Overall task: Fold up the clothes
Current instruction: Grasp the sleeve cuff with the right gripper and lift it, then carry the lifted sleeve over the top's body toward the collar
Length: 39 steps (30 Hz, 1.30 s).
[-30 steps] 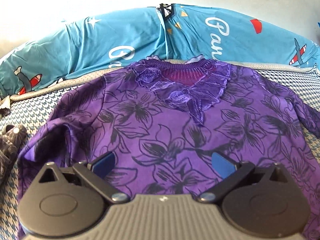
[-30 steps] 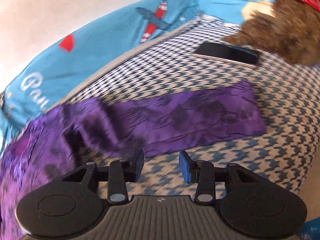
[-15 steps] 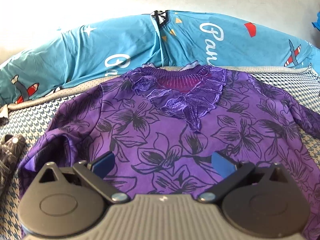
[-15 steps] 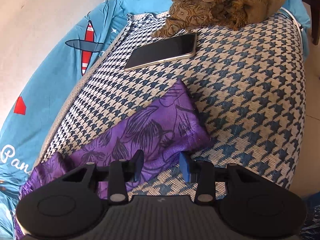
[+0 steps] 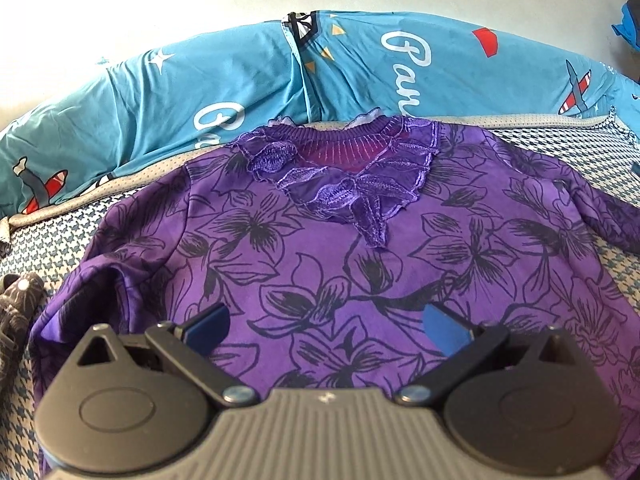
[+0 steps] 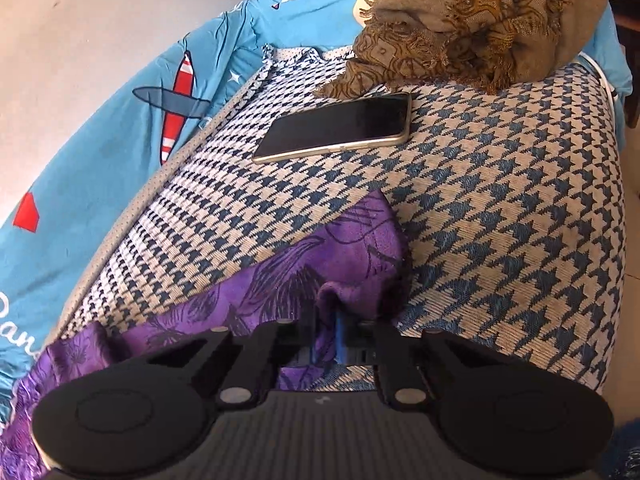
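A purple long-sleeved top (image 5: 320,248) with black flower outlines lies flat, front up, its lace neckline toward the blue pillows. My left gripper (image 5: 326,322) hovers open over the lower chest, its blue pads spread wide with nothing between them. In the right wrist view the top's sleeve (image 6: 352,256) stretches across the houndstooth cover (image 6: 500,208). My right gripper (image 6: 326,334) is at the cuff end, its jaws closing, and the purple cloth is bunched and pinched between the pads.
A phone (image 6: 336,128) lies face up beyond the cuff. A brown fringed scarf (image 6: 472,12) is heaped behind it. Blue airplane-print pillows (image 5: 240,88) line the far edge against the wall. A dark patterned cloth (image 5: 16,304) sits at the left edge.
My right gripper swung along the sleeve to its cuff end and its jaws closed onto the purple cloth. The left gripper stayed open over the chest.
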Available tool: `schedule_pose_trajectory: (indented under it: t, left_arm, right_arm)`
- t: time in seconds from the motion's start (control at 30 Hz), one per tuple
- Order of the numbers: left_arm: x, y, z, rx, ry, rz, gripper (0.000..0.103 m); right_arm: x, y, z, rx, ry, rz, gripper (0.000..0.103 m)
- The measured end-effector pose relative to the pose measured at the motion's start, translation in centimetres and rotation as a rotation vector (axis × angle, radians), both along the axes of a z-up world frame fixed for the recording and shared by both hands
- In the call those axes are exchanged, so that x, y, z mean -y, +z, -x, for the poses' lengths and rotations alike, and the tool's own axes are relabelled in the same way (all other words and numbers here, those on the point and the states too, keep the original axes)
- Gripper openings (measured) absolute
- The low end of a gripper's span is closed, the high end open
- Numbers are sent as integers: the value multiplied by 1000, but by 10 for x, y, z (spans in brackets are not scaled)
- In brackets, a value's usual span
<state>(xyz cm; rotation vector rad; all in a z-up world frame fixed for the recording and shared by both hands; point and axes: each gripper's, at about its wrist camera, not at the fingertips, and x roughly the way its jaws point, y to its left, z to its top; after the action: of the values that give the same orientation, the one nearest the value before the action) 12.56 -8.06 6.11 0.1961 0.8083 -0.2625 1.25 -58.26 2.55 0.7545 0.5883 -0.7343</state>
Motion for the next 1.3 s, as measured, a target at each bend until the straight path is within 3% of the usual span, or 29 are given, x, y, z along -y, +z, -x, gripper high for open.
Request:
schedule_pose_trajectory:
  t: [0.17, 0.43, 0.63, 0.97, 1.3]
  left_arm:
    - [4, -5, 0, -12, -11, -2, 103]
    - [17, -16, -2, -42, -36, -7, 103]
    - [23, -27, -6, -62, -42, -15, 103]
    - [18, -40, -17, -98, -11, 16, 103]
    - [0, -46, -26, -124, 50, 65, 103]
  right_arm:
    - [-6, 16, -9, 119, 48, 41, 9]
    - [-14, 31, -32, 319, 83, -56, 9]
    - [-39, 46, -57, 428, 170, -62, 9]
    - [-101, 71, -107, 515, 375, 30, 9]
    - [-144, 82, -146, 605, 503, -1, 9]
